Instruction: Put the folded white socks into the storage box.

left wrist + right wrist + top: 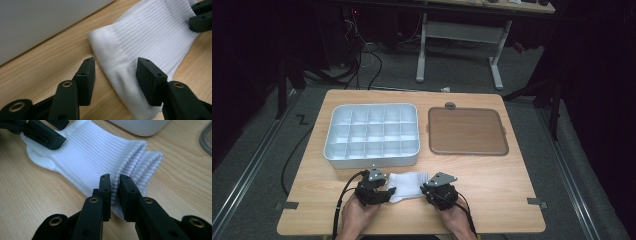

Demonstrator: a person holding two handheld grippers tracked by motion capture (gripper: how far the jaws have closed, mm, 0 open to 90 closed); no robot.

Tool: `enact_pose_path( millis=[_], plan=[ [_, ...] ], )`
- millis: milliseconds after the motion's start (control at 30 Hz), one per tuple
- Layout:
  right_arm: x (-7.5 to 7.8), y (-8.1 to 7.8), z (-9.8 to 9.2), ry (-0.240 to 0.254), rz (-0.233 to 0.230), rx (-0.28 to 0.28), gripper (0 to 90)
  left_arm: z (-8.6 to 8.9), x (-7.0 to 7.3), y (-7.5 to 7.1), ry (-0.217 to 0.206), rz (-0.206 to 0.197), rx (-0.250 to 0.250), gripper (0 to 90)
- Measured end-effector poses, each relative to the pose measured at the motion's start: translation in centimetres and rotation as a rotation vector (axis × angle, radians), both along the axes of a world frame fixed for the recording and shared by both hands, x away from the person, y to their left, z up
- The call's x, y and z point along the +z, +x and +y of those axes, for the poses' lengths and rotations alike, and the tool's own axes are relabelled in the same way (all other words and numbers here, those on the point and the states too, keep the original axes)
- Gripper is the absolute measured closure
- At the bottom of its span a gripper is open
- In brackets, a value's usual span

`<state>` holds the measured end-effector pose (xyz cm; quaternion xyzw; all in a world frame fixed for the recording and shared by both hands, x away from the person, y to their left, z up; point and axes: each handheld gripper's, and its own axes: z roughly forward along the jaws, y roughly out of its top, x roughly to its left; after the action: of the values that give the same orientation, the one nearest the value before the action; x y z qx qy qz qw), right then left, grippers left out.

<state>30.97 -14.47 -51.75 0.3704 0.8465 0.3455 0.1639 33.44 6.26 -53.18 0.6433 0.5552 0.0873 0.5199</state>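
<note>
White sock (pixel 408 184), lower centre: right gripper (pixel 114 185) pinches the ribbed cuff; left gripper (pixel 115 68), spread, straddles the toe. Close squarely before lifting.

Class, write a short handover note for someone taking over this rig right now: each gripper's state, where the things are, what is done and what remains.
Left gripper: open, jaws astride the plain end of the white sock, not pressing it.
Right gripper: jaws nearly together, pinching the sock's ribbed cuff edge.
The sock lies folded flat on the table, just in front of the white compartment tray. The brown lid sits to the tray's right.
Done: the sock is folded over. The tray's compartments look empty.
Left: probably fold or roll it tighter and move it to the tray.
</note>
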Motion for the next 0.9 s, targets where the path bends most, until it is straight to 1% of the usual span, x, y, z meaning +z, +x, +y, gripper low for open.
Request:
enact_pose_path(
  millis=[67,100,167,200,233,300,367,433,467,533,600,633,667,700,733,767,833,900],
  plan=[
    [0.0,0.0,0.0,0.006,0.001,0.005,77.5,0.0,0.1,0.2,-0.003,0.015,0.006,49.1],
    [0.1,0.1,-0.1,0.02,0.01,0.005,75.3,0.1,0.1,0.3,-0.003,0.017,0.012,47.6],
    [0.2,0.1,-0.3,0.047,0.034,0.003,69.9,0.1,0.4,0.3,-0.003,0.001,0.026,44.4],
    [0.3,0.0,-0.3,0.052,0.036,0.005,69.2,0.2,0.5,0.4,-0.015,-0.006,0.034,43.5],
    [0.5,-0.1,-0.3,0.051,0.033,0.008,68.6,0.2,0.7,0.4,-0.023,-0.004,0.037,42.9],
    [0.7,-0.3,-0.3,0.058,0.031,0.004,67.3,0.4,1.0,0.6,-0.055,0.002,0.046,41.6],
    [1.0,-0.4,-0.3,0.07,0.029,-0.001,67.1,0.4,1.2,1.0,-0.064,0.012,0.051,41.1],
    [1.5,-0.5,-0.2,0.08,0.014,-0.002,68.4,0.4,1.3,1.3,-0.07,0.016,0.053,41.2],
    [1.7,-0.5,-0.2,0.081,0.011,-0.002,70.1,0.4,1.4,1.6,-0.083,0.022,0.055,41.3],
    [2.3,-0.5,0.3,0.097,0.007,0.014,75.3,0.3,1.5,2.0,-0.092,0.024,0.056,41.5],
    [2.5,-0.4,1.1,0.103,0.001,0.041,78.8,0.3,1.5,2.5,-0.105,0.015,0.07,41.6],
    [2.5,-0.4,1.5,0.095,-0.003,0.05,79.9,0.3,1.4,2.7,-0.103,0.016,0.077,41.7],
    [2.4,-0.2,2.1,0.093,-0.006,0.063,80.7,0.3,1.4,2.9,-0.111,0.02,0.085,41.9],
    [2.2,0.0,2.6,0.089,-0.005,0.07,81.3,0.3,1.3,3.0,-0.109,0.021,0.088,42.0],
    [1.9,0.3,3.1,0.081,0.003,0.074,81.7,0.3,1.3,3.1,-0.112,0.023,0.093,42.2],
    [1.7,0.6,3.3,0.082,0.007,0.078,82.1,0.3,1.2,3.2,-0.105,0.024,0.09,42.3],
    [1.1,1.1,3.7,0.077,0.027,0.07,82.6,0.2,1.1,3.4,-0.107,0.03,0.095,42.6],
    [0.8,1.2,3.8,0.069,0.025,0.068,83.0,0.1,0.8,3.5,-0.106,0.035,0.096,42.9]
  ],
)
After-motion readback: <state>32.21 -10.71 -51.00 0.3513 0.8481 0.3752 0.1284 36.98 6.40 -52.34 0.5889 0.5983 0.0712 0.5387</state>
